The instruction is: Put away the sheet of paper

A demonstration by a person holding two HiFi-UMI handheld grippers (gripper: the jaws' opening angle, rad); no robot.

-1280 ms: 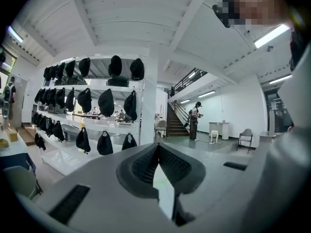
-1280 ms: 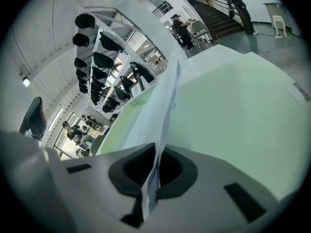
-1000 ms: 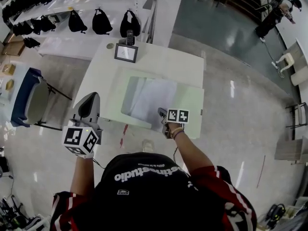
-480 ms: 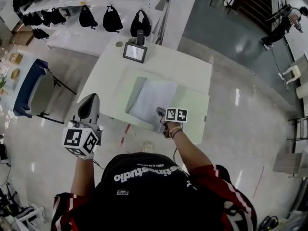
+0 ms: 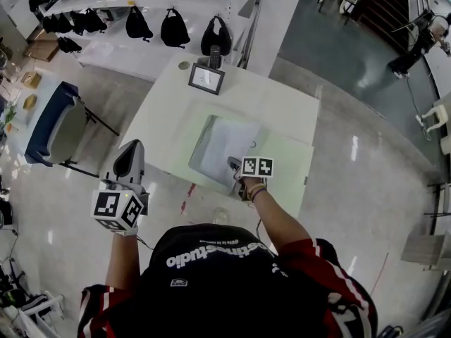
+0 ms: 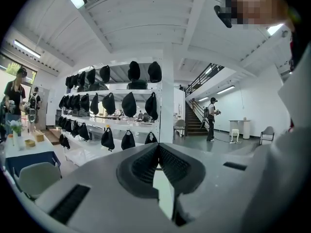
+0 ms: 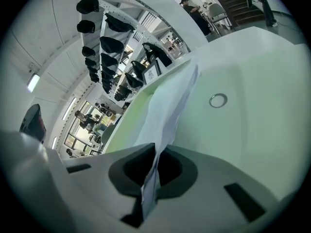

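- Step in hand: moving the sheet of paper [image 5: 224, 146]. It's pinched but not stowed.
- My right gripper [image 7: 154, 152] is clamped on the sheet's near edge. In the right gripper view the paper runs up out from between the pads, bowed and lifted at my end.
- In the head view the sheet sits at frame centre, over the pale green cover [image 5: 289, 167] on the white table [image 5: 169, 97]. Its far end lies on the green and its near end is raised in my grip.
- The green thing reads to me as a folder or a mat. I can't tell which, or whether the paper goes under a flap.
- A metal ring [image 7: 218, 100] lies on the green to the right of the sheet, apart from it.
- My left gripper [image 5: 132, 148] is at lower left of the head view, off the table edge and well apart from the paper. Its jaws are together with nothing between them, pointing out at the racks of black bags [image 6: 129, 103].
- A small framed screen [image 5: 206, 78] stands at the table's far edge, upper centre, away from the sheet.
- Next move, my guess: draw the sheet flat along the green to where it's kept, with a gentle pull at a low angle so the thin edge doesn't tear at the pads.
- The left is likely needed to pin or lift the green cover, and would have to come in over the table first.
- Risk: a one-edge pinch lets the sheet swing or buckle.
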